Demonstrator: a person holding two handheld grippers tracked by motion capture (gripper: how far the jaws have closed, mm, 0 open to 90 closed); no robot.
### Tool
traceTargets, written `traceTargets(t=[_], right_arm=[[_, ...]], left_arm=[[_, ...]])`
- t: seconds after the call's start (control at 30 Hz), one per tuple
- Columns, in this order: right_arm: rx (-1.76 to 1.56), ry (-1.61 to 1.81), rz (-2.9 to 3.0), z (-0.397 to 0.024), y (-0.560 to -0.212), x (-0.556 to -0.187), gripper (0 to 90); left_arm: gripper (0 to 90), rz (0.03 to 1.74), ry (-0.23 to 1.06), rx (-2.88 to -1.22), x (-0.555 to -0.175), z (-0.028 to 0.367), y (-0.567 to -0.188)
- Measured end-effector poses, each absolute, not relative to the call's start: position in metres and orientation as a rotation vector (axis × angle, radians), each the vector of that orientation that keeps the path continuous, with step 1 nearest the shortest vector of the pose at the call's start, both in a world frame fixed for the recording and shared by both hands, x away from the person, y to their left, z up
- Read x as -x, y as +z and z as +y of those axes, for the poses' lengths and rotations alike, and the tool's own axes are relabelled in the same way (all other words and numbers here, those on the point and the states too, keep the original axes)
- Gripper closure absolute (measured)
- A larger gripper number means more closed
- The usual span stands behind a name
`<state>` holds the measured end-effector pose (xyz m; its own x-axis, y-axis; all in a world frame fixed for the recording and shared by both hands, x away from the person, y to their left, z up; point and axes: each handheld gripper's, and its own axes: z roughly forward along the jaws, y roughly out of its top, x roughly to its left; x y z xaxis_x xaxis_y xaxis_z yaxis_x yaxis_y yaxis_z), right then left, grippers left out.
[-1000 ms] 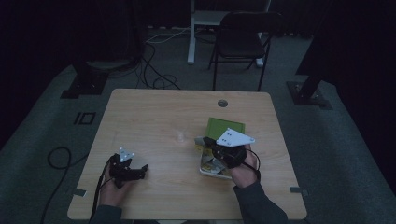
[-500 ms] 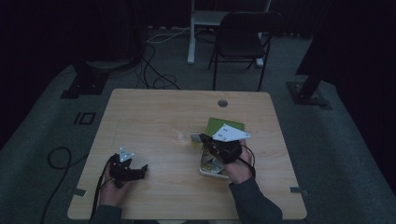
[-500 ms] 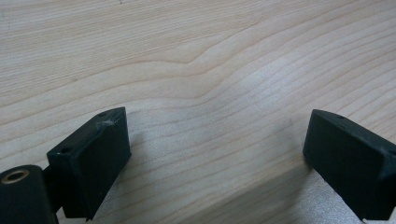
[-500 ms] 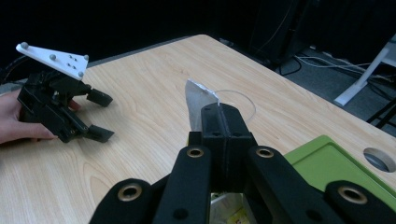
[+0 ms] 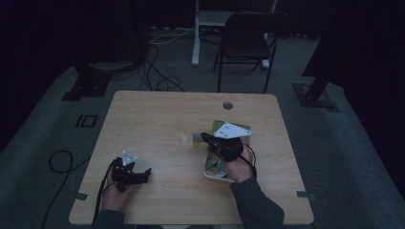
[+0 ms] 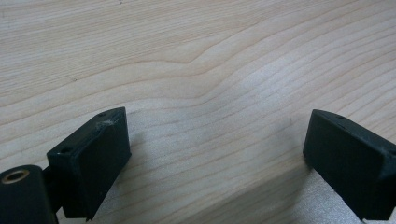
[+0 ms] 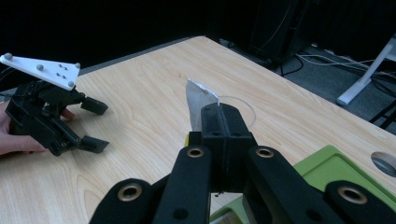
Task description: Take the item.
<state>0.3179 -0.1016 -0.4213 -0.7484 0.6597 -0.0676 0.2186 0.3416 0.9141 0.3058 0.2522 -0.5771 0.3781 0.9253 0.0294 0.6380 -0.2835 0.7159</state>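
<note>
Foil lid (image 7: 198,103): a silvery, torn-looking flap pinched between my right gripper's (image 7: 223,122) closed jaws, held up above the table (image 5: 157,119), near its middle.
Right gripper: clamped on the foil lid; in the high view (image 5: 204,138) it sits by a small yellowish cup (image 5: 197,141), over the white tray (image 5: 213,175) beside the green tray (image 7: 327,168).
Left gripper (image 5: 144,172): jaws wide apart, nothing between them, low over bare wood near my edge of the table, well apart from the right.
Clear ring (image 5: 185,140): lies on the table just beside the cup.
</note>
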Motion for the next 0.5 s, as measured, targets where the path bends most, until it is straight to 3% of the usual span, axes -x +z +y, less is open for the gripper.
traceTargets(t=[0.5], right_arm=[[-0.797, 1.409, 2.176, -0.089, -0.423, -0.334, 90.0]], left_arm=[[8.0, 1.341, 0.599, -2.025, -0.306, 0.252, -0.577]])
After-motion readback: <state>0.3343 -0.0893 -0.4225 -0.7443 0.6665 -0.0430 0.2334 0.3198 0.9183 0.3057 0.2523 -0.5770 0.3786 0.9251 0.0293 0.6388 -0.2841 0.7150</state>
